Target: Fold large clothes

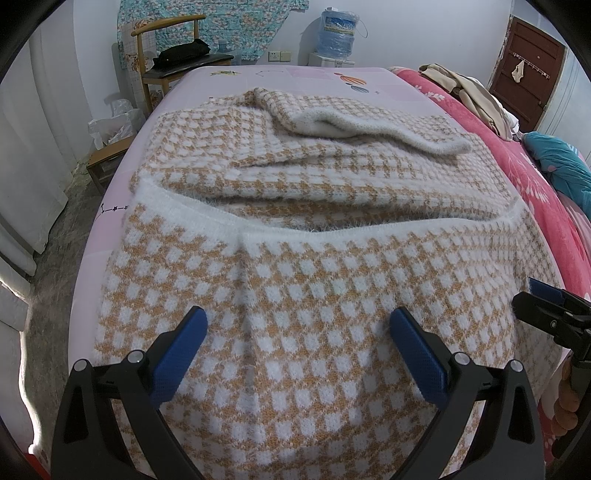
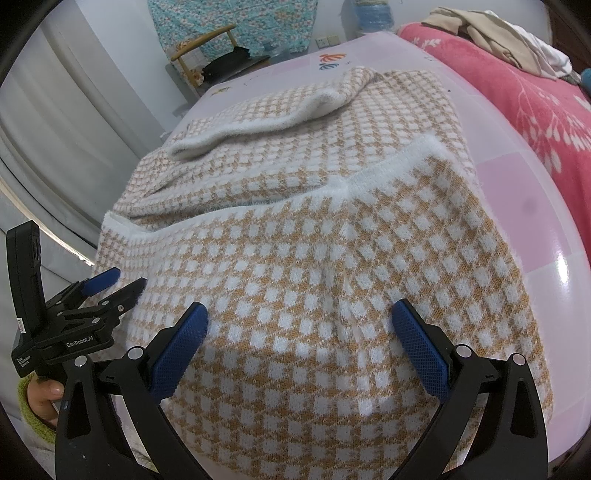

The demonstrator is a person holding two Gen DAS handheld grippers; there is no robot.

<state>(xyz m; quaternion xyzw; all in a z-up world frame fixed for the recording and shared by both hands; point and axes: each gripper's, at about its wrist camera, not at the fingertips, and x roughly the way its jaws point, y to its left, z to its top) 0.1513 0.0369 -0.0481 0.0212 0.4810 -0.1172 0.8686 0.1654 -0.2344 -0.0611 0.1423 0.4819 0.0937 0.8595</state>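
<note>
An orange-and-white checked knit sweater lies on the pink bed sheet. Its near part is folded over, so the white ribbed hem runs across the middle. A sleeve ending in a white cuff rests on the far part. My left gripper hovers open over the sweater's near left portion. Over the near right portion my right gripper is open too. Neither holds any cloth.
A red floral blanket with beige clothes and a teal pillow fills the bed's right side. A wooden chair with a black bag, a water bottle, a lined bin and a brown door stand beyond.
</note>
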